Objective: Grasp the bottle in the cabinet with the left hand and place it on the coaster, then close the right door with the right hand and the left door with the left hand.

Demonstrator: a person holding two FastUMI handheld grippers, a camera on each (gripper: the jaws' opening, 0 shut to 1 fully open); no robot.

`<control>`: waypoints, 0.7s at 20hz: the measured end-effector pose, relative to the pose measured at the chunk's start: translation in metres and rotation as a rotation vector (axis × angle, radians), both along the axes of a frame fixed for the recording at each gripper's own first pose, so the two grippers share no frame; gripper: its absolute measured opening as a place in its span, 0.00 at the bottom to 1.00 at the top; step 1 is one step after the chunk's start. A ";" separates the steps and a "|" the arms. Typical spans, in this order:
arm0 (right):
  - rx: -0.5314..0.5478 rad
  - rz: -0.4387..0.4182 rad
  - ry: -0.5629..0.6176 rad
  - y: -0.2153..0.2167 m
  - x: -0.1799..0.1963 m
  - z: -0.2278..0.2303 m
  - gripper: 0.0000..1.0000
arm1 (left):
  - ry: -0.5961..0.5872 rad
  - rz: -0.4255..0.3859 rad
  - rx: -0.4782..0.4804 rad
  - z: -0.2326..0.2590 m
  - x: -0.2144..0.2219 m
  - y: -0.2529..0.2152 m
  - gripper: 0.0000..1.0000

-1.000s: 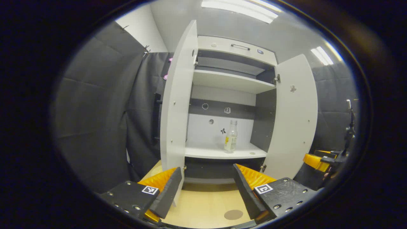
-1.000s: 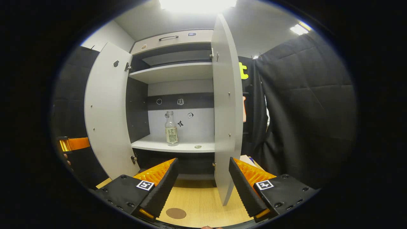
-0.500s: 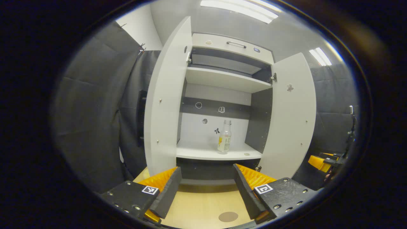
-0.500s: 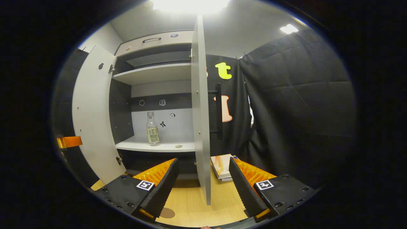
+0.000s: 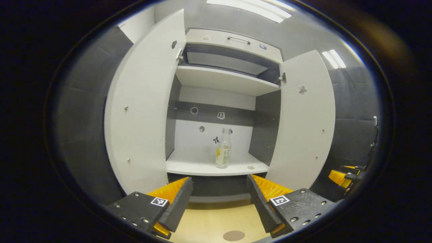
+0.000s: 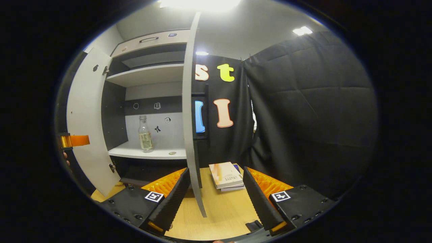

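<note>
Bottle (image 5: 223,152) upright on shelf, beyond left gripper (image 5: 219,199).

Coaster (image 5: 234,235) cut by lower edge in left gripper view; bottle (image 5: 223,152) label too small to read.

In the left gripper view we see the left door (image 5: 141,111) swing wider, its inner face now broad. In the right gripper view the right door (image 6: 190,125) turns edge-on, uncovering stacked books (image 6: 225,175).
</note>
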State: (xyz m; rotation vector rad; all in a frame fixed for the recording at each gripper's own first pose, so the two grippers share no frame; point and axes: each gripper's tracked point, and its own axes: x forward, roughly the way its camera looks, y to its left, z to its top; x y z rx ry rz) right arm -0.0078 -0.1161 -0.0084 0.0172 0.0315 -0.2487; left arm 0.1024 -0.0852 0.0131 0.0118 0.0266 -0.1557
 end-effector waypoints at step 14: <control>0.045 -0.187 -0.039 -0.112 0.046 0.018 1.00 | -0.018 0.012 0.041 0.045 0.177 -0.037 0.93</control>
